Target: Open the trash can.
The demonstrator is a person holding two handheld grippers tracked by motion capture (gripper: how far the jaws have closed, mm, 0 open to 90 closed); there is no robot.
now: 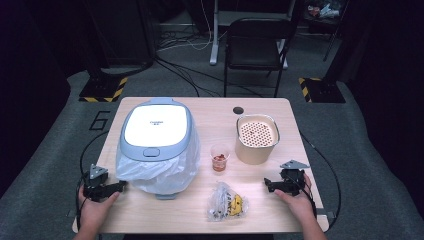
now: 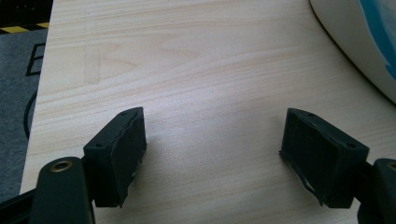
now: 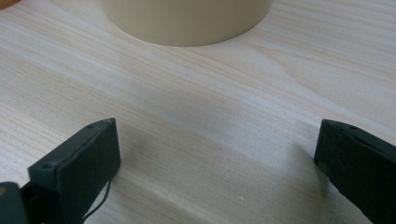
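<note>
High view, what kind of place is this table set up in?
Probably a lab or recording studio, not a home: the wooden table stands on grey carpet, with hazard-striped stand bases, loose floor cables and a black folding chair behind it.

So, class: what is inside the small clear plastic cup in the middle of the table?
The clear cup holds reddish-brown scraps at its bottom; what they are is too small to tell. The upper part looks empty.

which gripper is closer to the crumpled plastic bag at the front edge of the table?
Right, narrowly. The right gripper sits just right of the crumpled plastic bag, jaws open toward it. The left gripper lies farther off on the bag's left, beside the lidded bin.
</note>
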